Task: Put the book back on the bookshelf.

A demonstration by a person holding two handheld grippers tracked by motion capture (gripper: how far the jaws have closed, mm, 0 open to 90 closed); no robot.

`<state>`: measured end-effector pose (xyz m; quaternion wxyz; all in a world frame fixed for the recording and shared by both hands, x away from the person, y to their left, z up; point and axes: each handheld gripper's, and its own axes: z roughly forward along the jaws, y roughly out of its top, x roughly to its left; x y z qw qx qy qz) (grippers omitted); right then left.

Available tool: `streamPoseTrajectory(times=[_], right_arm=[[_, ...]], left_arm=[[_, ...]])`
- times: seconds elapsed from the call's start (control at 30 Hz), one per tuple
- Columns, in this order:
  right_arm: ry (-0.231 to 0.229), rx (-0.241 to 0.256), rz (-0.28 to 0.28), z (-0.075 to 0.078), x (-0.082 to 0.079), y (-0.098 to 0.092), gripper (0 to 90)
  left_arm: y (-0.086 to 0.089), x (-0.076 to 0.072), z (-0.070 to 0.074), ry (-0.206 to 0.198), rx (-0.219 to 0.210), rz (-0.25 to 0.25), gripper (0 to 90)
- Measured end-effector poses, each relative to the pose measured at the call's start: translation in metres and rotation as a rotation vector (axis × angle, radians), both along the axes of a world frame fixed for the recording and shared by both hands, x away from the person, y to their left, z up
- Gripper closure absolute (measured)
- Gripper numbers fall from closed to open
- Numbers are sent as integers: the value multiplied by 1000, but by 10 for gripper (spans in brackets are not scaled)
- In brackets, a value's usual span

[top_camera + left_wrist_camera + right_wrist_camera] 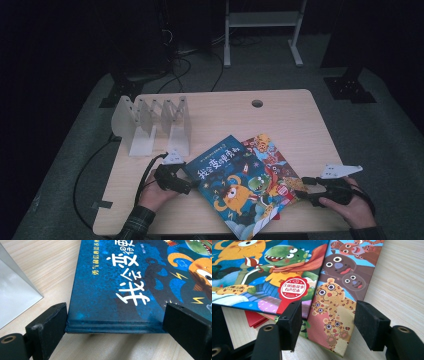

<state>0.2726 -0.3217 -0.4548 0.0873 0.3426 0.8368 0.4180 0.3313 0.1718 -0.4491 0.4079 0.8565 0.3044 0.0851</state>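
A: Where is the blue book?
B: It lies flat near the front edge of the table, tilted, on top of a second picture book with animal faces. A red booklet peeks out beneath them in the right gripper view.
A: And the left gripper?
B: It sits at the blue book's left corner. In the left gripper view its fingers are spread wide, one on each side of the book's near edge, with the left one against the corner. They are not clamped.
A: The right gripper?
B: At the right side of the books, fingers apart too, straddling the corner of the animal book.
A: Anything else?
B: A white slotted book rack stands upright behind the left gripper.
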Motion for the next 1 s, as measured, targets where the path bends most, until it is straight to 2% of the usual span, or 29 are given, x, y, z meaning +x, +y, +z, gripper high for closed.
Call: streamPoseTrajectory(times=[0.47, 1.0], right_arm=[[-15, -8, -12, -1, 9, 2, 391], [-27, -29, -47, 1, 46, 10, 402]], left_arm=[[-1, -7, 0, 23, -4, -26, 55], [0, -10, 0, 44, -24, -50, 57]])
